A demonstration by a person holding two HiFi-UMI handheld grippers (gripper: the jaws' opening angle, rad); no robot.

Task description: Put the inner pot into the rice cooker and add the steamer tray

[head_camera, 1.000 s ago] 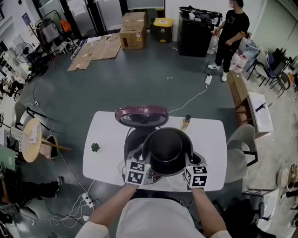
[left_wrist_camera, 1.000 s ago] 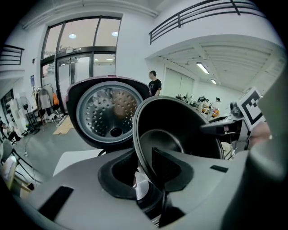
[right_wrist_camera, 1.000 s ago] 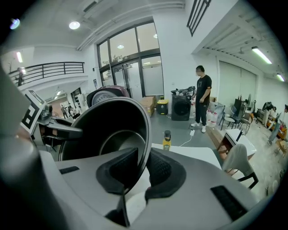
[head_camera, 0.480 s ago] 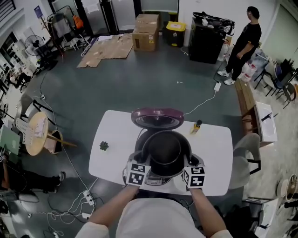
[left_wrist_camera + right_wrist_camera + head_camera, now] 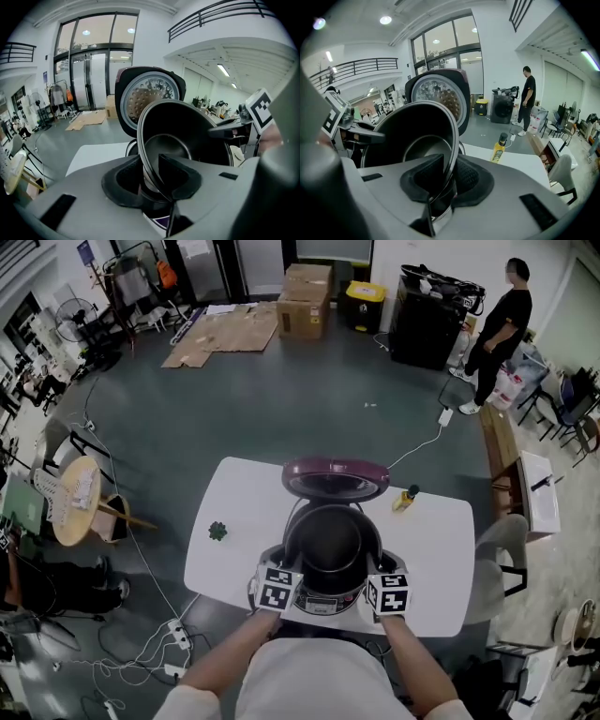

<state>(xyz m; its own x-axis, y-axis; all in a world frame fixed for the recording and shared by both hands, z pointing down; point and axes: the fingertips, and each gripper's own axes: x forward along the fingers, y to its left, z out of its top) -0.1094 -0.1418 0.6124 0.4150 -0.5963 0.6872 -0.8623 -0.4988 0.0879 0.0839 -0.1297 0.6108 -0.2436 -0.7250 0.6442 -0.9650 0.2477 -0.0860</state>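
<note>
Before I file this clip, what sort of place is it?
Likely a workshop or lab hall, not a kitchen: cardboard boxes on bare floor, mezzanine railing, rice cooker on a lone white table.

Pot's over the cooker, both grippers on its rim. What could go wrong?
Slip: the left gripper and right gripper each pinch only the rim of the inner pot, so it may tilt or drop. Lowered off-centre, it could catch on the rice cooker. The open lid stands close behind and could be bumped.
</note>
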